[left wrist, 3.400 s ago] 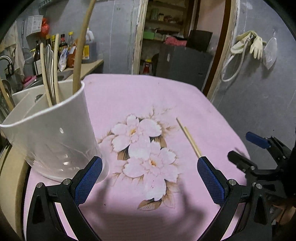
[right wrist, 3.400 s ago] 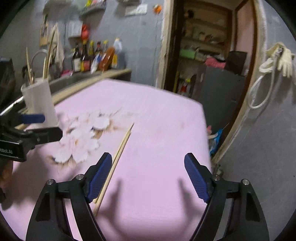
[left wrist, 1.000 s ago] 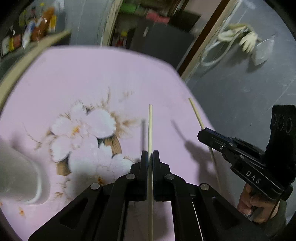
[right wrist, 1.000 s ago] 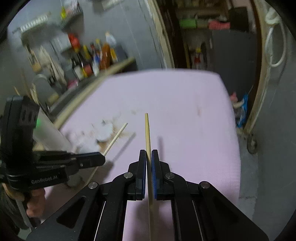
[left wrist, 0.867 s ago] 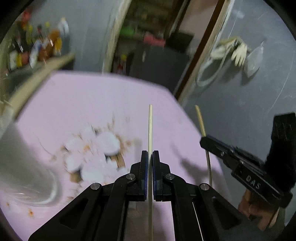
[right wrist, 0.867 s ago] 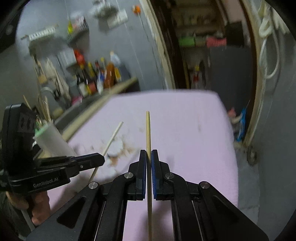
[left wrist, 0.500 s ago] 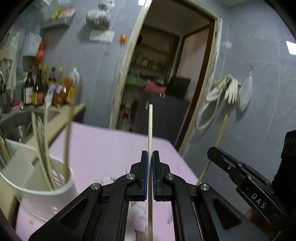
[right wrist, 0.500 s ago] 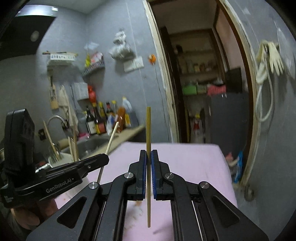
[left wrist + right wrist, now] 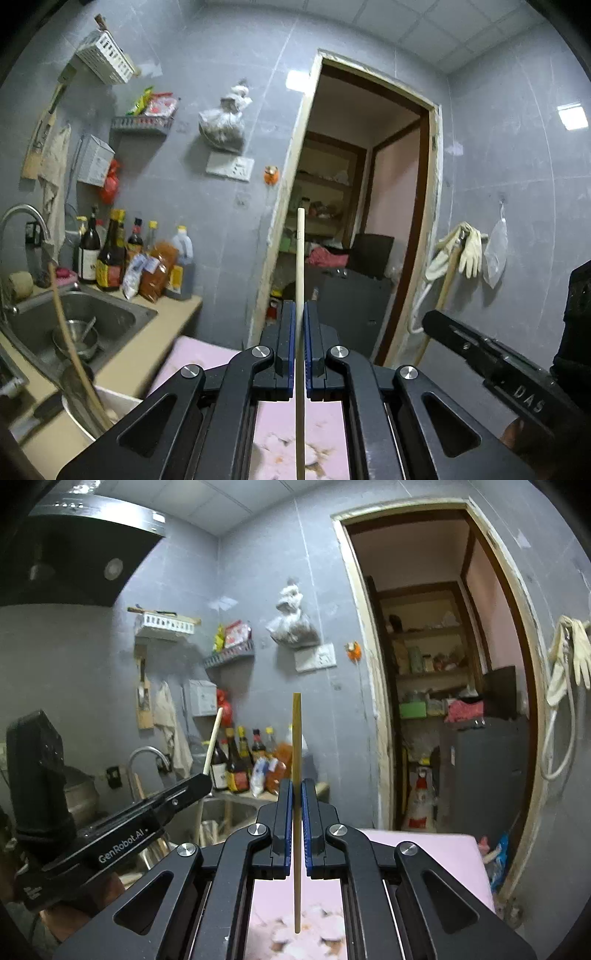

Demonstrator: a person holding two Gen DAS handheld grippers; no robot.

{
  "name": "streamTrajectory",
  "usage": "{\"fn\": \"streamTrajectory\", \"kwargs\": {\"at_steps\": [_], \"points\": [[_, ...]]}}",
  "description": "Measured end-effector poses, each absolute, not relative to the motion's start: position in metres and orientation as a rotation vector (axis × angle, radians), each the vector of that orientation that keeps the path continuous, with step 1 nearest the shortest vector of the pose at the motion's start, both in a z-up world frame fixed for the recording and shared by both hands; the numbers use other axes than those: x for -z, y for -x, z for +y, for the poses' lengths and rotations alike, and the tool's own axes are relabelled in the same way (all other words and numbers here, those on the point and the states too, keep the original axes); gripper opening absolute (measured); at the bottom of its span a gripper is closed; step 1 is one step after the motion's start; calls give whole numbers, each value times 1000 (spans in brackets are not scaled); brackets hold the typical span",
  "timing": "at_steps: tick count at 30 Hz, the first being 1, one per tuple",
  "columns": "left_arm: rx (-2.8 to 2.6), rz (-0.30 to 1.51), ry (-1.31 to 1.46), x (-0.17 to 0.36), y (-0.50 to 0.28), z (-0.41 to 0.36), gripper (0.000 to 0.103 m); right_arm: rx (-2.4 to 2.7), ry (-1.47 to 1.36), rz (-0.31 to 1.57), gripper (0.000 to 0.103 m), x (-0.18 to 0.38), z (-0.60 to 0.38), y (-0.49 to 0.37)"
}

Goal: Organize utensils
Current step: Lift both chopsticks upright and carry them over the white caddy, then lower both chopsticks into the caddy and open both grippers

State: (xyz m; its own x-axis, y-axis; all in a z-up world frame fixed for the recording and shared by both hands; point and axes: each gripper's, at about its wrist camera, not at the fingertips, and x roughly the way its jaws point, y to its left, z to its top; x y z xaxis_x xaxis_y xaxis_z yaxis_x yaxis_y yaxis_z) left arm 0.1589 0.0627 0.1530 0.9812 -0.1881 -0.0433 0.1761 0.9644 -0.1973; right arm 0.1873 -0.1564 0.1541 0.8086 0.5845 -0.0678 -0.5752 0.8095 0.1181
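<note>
Left tongs (image 9: 300, 343) level, clamped on a pale chopstick (image 9: 300, 280) standing upright. Right tongs (image 9: 294, 821) level too, pinching a yellower chopstick (image 9: 296, 746) upright above the pink surface (image 9: 424, 853). Only in the left view: white holder (image 9: 110, 400) with utensils, low left.

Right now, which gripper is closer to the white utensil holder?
Left. The left gripper is just beside the utensil holder, at its right. The right gripper is farther right, with the left between it and the holder.
</note>
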Motion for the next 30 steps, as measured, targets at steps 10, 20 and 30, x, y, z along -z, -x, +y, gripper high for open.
{"fn": "streamTrajectory", "kwargs": {"at_steps": [10, 20, 30], "points": [[117, 15, 251, -155, -165, 158, 2, -694, -120, 74, 3, -170, -109, -185], [-10, 8, 274, -127, -173, 198, 2, -725, -92, 126, 3, -148, -70, -198], [-76, 28, 243, -94, -179, 198, 2, -705, -81, 176, 3, -116, -56, -207]]}}
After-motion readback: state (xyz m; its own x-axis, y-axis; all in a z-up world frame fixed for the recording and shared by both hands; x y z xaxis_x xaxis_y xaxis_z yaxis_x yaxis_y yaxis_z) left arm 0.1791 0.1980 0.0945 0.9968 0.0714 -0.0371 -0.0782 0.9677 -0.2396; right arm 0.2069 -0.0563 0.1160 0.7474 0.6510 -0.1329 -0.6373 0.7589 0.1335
